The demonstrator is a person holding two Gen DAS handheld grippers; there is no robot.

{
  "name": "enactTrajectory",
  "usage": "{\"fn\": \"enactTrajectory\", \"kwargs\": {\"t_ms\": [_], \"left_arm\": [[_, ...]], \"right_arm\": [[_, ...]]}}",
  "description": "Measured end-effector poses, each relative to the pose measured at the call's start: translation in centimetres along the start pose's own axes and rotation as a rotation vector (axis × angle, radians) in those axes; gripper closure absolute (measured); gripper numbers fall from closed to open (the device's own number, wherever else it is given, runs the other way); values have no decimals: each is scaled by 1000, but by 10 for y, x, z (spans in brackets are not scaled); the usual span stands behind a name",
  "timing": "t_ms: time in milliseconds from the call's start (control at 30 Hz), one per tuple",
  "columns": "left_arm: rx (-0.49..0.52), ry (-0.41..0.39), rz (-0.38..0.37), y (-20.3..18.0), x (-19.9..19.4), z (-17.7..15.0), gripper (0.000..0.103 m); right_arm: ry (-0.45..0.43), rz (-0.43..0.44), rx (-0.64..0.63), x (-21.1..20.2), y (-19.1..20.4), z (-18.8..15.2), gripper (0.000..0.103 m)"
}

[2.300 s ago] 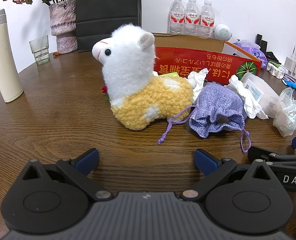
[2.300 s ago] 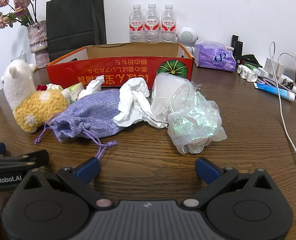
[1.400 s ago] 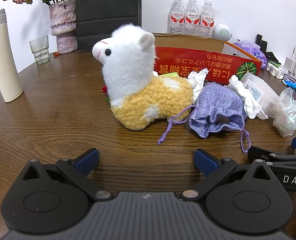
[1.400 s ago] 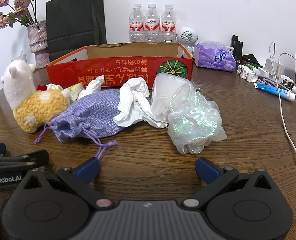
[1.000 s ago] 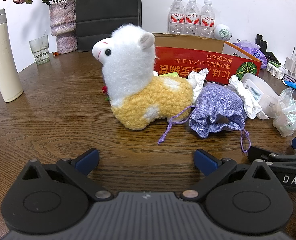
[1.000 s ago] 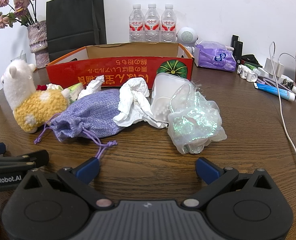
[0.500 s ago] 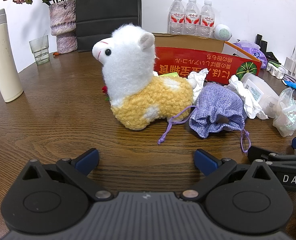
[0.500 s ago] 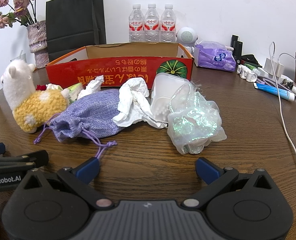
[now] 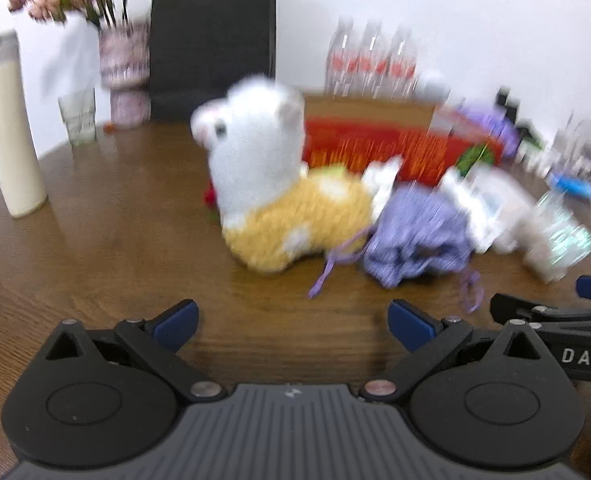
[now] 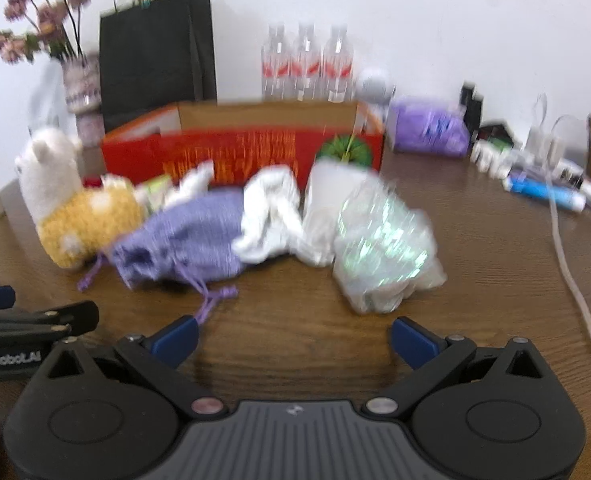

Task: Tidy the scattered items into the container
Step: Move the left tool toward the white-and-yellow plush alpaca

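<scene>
Left wrist: alpaca plush (image 9: 279, 196) beyond tongs (image 9: 291, 322).

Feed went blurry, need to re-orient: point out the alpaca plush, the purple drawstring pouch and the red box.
alpaca plush (image 9: 291, 220), left wrist view, yellow body.
purple drawstring pouch (image 10: 191, 236), right wrist view, middle of the fabric.
red box (image 10: 239, 152), right wrist view, front wall.

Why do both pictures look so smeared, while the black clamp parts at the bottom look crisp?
Left wrist view: the alpaca plush and red box are streaked, the left gripper sharp. Right wrist view: the purple pouch and shiny wrap smear likewise, the right gripper crisp. That suggests camera motion.
</scene>
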State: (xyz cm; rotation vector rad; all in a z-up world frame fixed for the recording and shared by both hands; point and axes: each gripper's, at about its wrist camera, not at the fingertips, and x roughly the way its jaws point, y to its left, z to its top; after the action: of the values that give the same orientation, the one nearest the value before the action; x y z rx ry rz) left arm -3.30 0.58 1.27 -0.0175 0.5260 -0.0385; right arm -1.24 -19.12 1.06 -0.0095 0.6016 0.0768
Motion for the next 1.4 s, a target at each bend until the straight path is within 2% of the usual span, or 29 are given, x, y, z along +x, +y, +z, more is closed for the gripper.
{"fn": "enactTrajectory", "kwargs": {"t_ms": [233,367,467,533,633,700,767,833,900,1000,1133,1200,1300,1400], "left_arm": [[62,-305,28,-6,-76,-14,0],[73,-407,17,-11,-109,-30,0],[77,-419,-4,-12,-124,-45,0],[88,-438,6,-12,-135,-57,0],[89,-462,23,-11,-148,-75,0],[55,-451,27,-8,-153,-84,0],[8,-457,14,-6,-156,-88,0],[11,-472,15,-10,-158,-87,0],[33,-499,15,-14,-162,-88,0],[32,-534,17,-20,-167,-93,0],[-34,-499,-12,-19,-167,-91,0],[-29,-496,-8,-19,-165,-91,0],[38,-496,14,-23,-161,-94,0],[57,-484,23,-21,-154,-94,0]], "right_arm": [[-224,36,-5,-62,1,-7,0],[-311,13,-17,-92,4,-24,0],[-389,0,-31,-118,4,-45,0],[-434,27,-48,-135,1,-63,0],[-454,66,-39,-152,-8,-81,0],[-461,96,-10,-161,-13,-89,0],[-497,118,0,-169,-14,-97,0],[-528,110,-24,-174,-10,-104,0],[-515,88,-49,-176,-6,-110,0],[-508,100,-59,-179,-2,-120,0],[-479,141,8,-175,-5,-123,0],[-464,155,50,-171,-8,-122,0],[-438,119,15,-163,-4,-119,0],[-413,77,-40,-157,1,-116,0]]}}
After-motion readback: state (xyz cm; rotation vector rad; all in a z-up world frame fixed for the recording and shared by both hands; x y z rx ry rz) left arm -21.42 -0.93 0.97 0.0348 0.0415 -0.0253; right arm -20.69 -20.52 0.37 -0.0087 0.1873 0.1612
